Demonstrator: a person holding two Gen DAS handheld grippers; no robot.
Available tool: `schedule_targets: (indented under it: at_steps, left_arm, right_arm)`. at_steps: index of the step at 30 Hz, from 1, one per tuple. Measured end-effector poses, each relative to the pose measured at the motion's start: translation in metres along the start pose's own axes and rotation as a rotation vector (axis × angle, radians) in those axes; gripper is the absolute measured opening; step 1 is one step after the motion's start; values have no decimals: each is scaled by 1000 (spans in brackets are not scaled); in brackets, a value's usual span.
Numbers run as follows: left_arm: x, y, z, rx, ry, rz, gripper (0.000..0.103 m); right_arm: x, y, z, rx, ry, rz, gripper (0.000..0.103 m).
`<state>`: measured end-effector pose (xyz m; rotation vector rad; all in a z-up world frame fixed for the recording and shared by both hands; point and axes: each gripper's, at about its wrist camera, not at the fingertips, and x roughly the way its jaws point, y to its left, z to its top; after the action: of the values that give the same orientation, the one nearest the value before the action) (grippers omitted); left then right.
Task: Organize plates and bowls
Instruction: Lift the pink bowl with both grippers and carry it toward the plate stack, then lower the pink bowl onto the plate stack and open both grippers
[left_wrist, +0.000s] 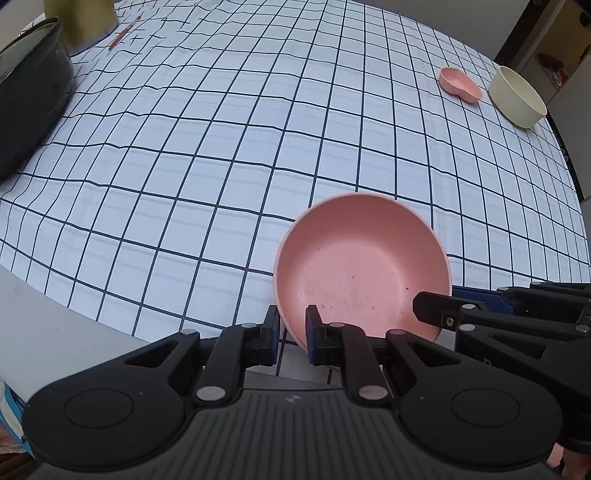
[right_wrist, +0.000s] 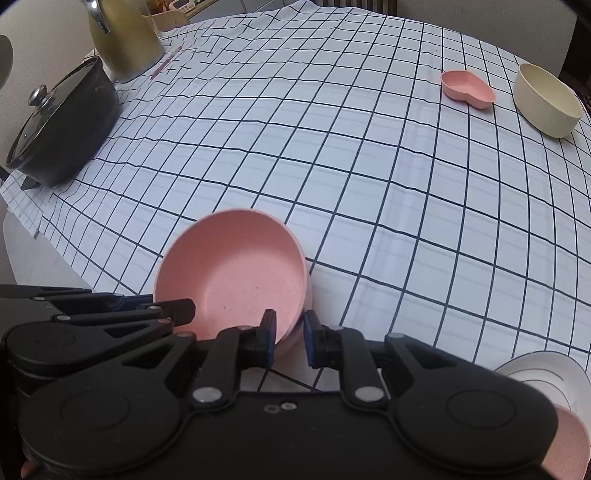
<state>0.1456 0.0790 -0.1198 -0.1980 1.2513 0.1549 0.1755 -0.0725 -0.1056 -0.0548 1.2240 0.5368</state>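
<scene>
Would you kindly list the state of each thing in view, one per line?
Pink bowl: tilted, rim gripped by both claws.
Left claw: shut on the bowl's rim.
Right claw: shut on the bowl's rim.
Cream bowl: upright, empty.
Heart-shaped pink dish: upright, empty.
Black pot: lid on.

Soft even daylight, sharp centre, strong fisheye warp w/ dark corners.

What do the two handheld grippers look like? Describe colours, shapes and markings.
Both the left gripper and right gripper are matte black plastic with blue-padded fingers, silver rivets at the linkage joints, round embossed discs on each side, and a ribbed central body. No cables or sleeves show.
</scene>
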Motion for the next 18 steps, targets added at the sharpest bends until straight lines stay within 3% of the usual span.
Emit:
schedule_targets:
  at_steps: [8,12,18]
  left_arm:
    - [-9,0,0,14,-18,-3,14]
    - [-24,-2,-1,62,-68,19,14]
    - [-48,-3,5,90,-133,-5,14]
  right_arm:
    - [-7,-2,1,13,-8,-12,25]
    - [-17,-2,2,14,-21,-12,27]
    - [-40,-1,4,12,-66,-3,29]
